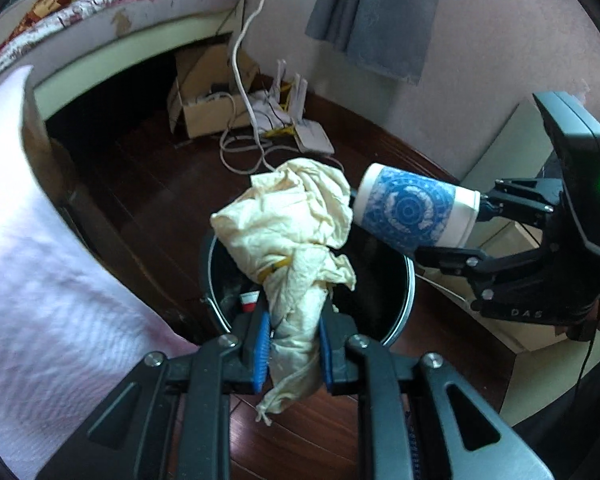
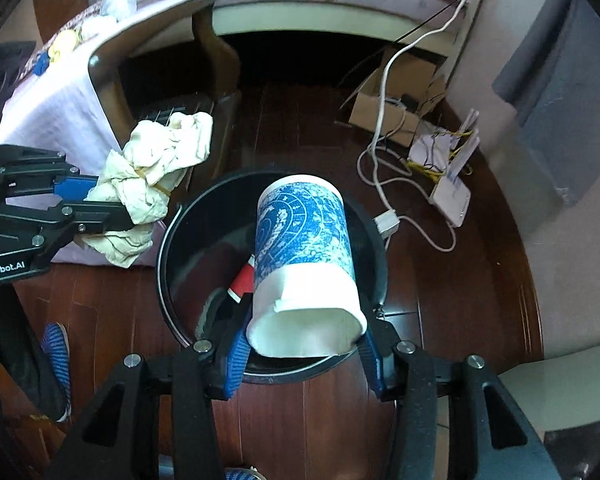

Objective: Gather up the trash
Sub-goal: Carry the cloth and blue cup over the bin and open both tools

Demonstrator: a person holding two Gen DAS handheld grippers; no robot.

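My left gripper (image 1: 294,344) is shut on a crumpled cream paper wad (image 1: 288,224) bound with a yellow rubber band. It holds the wad over the near rim of a round black trash bin (image 1: 410,280) on the floor. My right gripper (image 2: 304,346) is shut on a blue-and-white paper cup (image 2: 304,248), its rim squashed oval between the blue pads. The cup hangs tilted over the open bin (image 2: 168,240). A red-and-white scrap (image 2: 242,280) lies inside the bin. The right wrist view shows the left gripper (image 2: 108,200) and its wad (image 2: 152,176) just left of the bin.
A low table draped in a pink cloth (image 1: 40,280) stands beside the bin. Behind it lie white cables (image 2: 384,184), a cardboard box (image 2: 384,108) and a white router (image 2: 452,196) by the wall. A bed edge (image 2: 340,8) spans the back. A blue slipper (image 2: 58,352) lies near left.
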